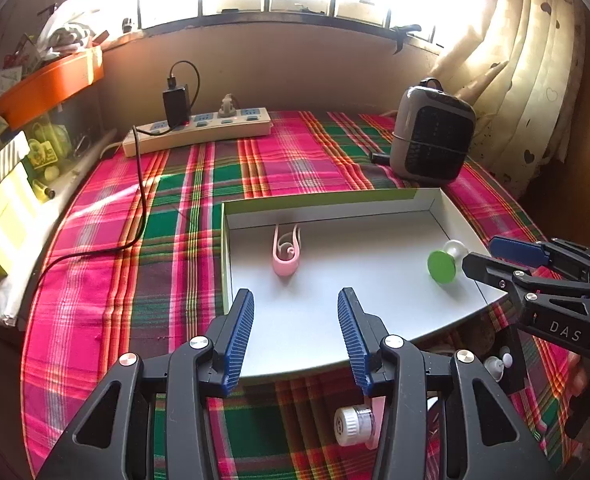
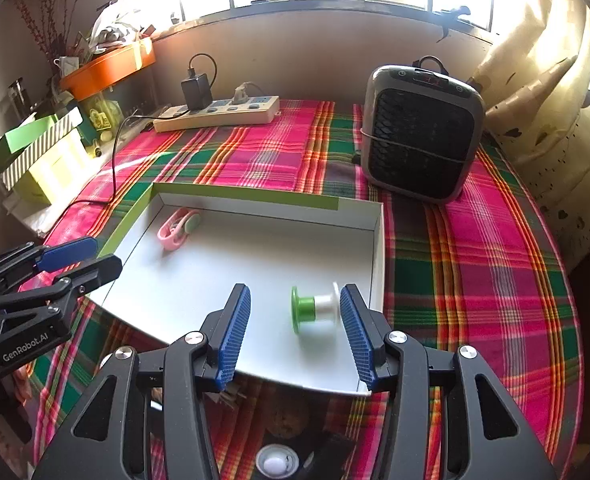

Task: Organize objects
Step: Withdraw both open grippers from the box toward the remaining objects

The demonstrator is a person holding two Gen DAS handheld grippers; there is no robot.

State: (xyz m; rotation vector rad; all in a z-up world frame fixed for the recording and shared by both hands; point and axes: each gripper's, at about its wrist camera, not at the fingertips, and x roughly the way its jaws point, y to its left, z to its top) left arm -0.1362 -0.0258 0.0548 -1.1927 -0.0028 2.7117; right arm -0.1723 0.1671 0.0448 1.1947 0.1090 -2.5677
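Note:
A shallow white tray (image 1: 327, 206) (image 2: 255, 200) with green outer walls lies on the plaid cloth. Inside it, near the far left, rests a pink clip (image 1: 285, 250) (image 2: 175, 232). A green and white spool (image 1: 447, 262) (image 2: 315, 308) lies on its side near the tray's right wall. My left gripper (image 1: 297, 320) hovers open over the tray's near edge, with nothing between its fingers. My right gripper (image 2: 295, 324) (image 1: 479, 253) is open just behind the spool. The spool shows between its blue pads in the right wrist view, and they do not press on it.
A white-capped bottle (image 1: 353, 426) lies on the cloth below my left gripper. A grey heater (image 2: 419, 132) stands at the back right and a power strip (image 1: 199, 130) with a black cable at the back. Boxes (image 2: 35, 160) crowd the left edge; a curtain (image 1: 515, 80) hangs right.

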